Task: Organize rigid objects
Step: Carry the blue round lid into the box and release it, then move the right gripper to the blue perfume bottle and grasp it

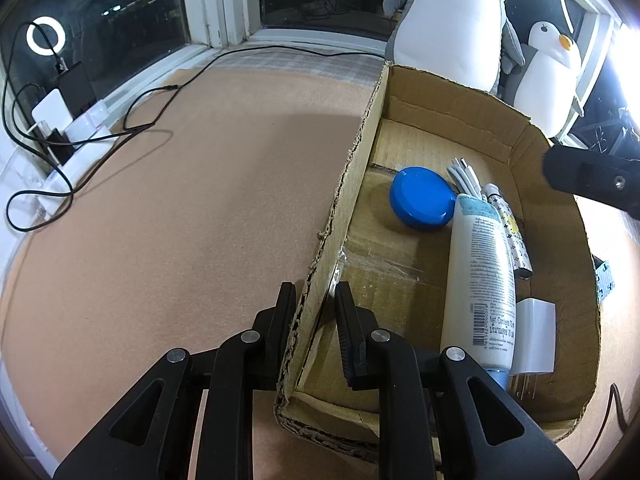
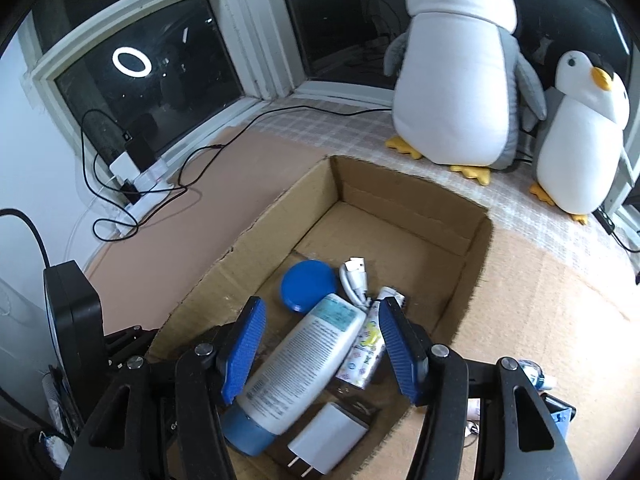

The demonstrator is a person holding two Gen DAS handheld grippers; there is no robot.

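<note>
An open cardboard box (image 1: 344,216) (image 2: 476,276) stands on the tan table. Inside lie a blue round lid (image 1: 424,198) (image 2: 308,286), a white lotion tube with a blue cap (image 1: 480,280) (image 2: 304,356), a patterned small tube (image 1: 514,236) (image 2: 366,350), a white cable (image 1: 466,178) (image 2: 354,280) and a white charger plug (image 1: 534,336) (image 2: 328,440). My left gripper (image 1: 312,300) straddles the box's left wall, jaws closed on it. My right gripper (image 2: 320,332) is open above the lotion tube, holding nothing.
Two plush penguins (image 2: 456,68) (image 2: 580,136) stand behind the box by the window. A power strip with plugs and black cables (image 1: 60,136) (image 2: 132,172) lies at the table's left edge. Small items (image 2: 536,376) sit right of the box.
</note>
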